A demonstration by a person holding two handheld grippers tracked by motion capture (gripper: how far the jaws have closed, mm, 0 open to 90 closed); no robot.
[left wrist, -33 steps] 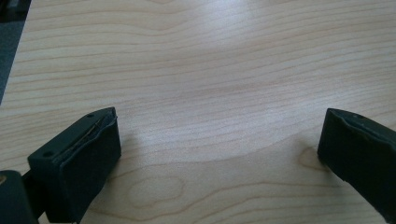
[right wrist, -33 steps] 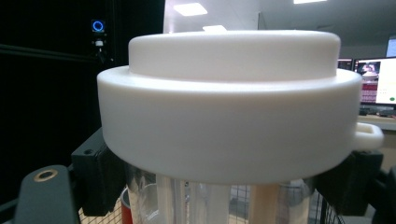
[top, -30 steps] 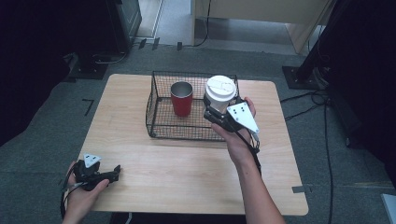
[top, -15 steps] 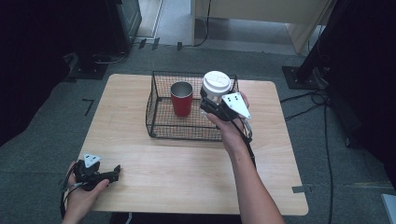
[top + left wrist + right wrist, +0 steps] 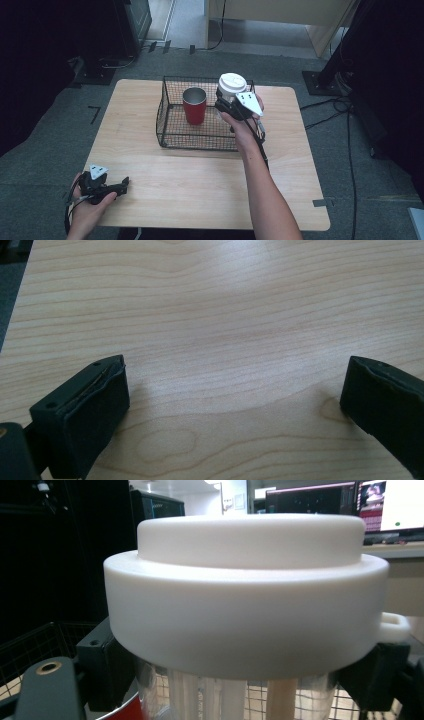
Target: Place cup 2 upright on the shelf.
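My table [image 5: 200, 175] is pale wood with wavy grain. The wire basket [image 5: 172, 135] is black mesh. The tumbler [image 5: 194, 106] in it is red with a grey metal inside. The cup [image 5: 215, 695] I hold is clear, its lid [image 5: 232, 82] white. My left gripper [image 5: 107, 188] and right gripper [image 5: 223, 104] are black, each with a grey plate

Desk [image 5: 150, 175] evenly lit from above, dim, dark surroundings at left and right, soft pale sheen on the wood [image 5: 240, 285] in the left gripper view, white lid [image 5: 245, 590] close and soft-focused, bright screens far behind it
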